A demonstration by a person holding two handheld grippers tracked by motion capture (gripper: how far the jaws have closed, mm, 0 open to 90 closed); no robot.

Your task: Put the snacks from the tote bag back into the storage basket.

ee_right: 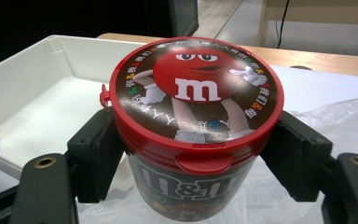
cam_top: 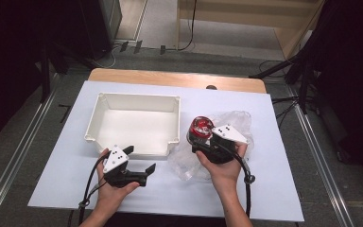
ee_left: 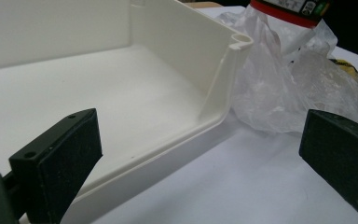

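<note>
A red-lidded M&M's candy tub (ee_right: 193, 107) stands upright between the jaws of my right gripper (ee_right: 193, 154), which is shut on it just below the lid. From above, the tub (cam_top: 201, 127) is held over a crumpled clear plastic bag (cam_top: 231, 124), right of the white bin (cam_top: 105, 105). My left gripper (cam_top: 141, 160) is near the table's front at the bin's near right corner, jaws wide open and nothing between them. In the left gripper view its fingers (ee_left: 60, 158) frame the bin's corner (ee_left: 235, 46) and the bag (ee_left: 279, 93).
The white plastic bin is empty and sits mid-table on a white sheet (cam_top: 274, 189) over a wooden tabletop (cam_top: 170, 78). Dark stands and cables lie on the floor beyond the table at both sides.
</note>
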